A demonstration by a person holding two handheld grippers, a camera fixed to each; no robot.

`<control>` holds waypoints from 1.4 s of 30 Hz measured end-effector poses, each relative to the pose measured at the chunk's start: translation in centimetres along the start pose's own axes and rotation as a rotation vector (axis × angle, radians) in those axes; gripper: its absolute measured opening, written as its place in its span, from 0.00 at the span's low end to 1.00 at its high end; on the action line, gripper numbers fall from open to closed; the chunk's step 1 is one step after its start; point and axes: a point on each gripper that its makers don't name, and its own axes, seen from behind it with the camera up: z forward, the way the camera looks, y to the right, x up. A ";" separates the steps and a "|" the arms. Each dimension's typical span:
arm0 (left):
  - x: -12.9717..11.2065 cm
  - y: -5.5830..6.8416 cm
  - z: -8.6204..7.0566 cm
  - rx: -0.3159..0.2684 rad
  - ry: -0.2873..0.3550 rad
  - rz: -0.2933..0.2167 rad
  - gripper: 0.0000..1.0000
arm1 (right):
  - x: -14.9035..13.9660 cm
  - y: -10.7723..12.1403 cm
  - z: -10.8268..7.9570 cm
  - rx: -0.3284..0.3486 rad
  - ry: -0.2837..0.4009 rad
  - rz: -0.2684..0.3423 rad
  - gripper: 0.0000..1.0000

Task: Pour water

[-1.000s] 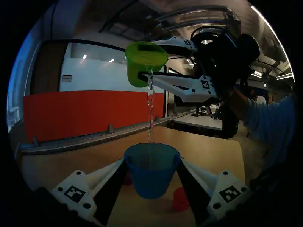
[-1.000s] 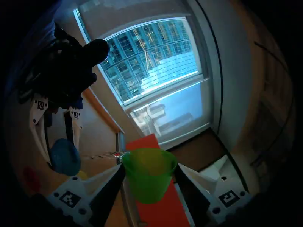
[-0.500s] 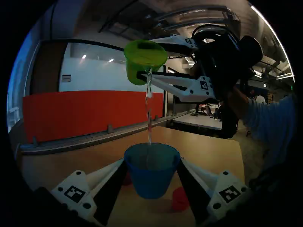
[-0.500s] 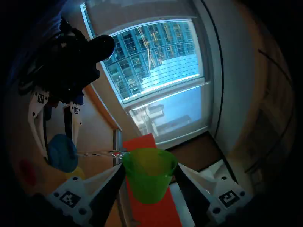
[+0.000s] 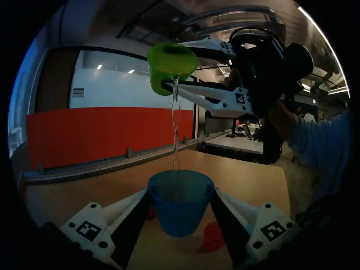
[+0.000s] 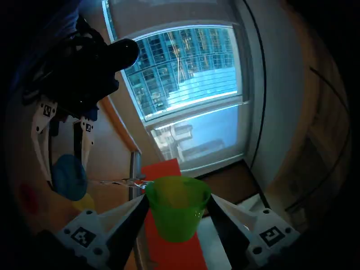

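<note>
Tipped further, green cup [image 5: 167, 67] pours into blue cup [image 5: 180, 211], level unreadable.

Tipped cup [image 5: 168, 67] directly above upright cup [image 5: 180, 209]

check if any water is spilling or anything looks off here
Nothing stands out. The green cup is tipped to pour, and its water stream falls straight into the blue cup, which sits upright. No puddle shows on the wooden table.
</note>
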 end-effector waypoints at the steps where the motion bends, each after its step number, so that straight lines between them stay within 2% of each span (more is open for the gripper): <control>1: 0.0 0.0 0.0 0.001 0.000 0.000 0.86 | 0.0 0.0 0.0 -0.002 0.000 -0.005 0.90; 23: -0.2 0.0 -0.1 0.001 -0.001 -0.003 0.86 | 0.7 0.7 0.4 -0.022 0.000 -0.110 0.91; 42: 0.2 0.1 -0.3 0.003 0.003 -0.005 0.86 | 1.8 0.9 1.0 -0.042 -0.009 -0.236 0.90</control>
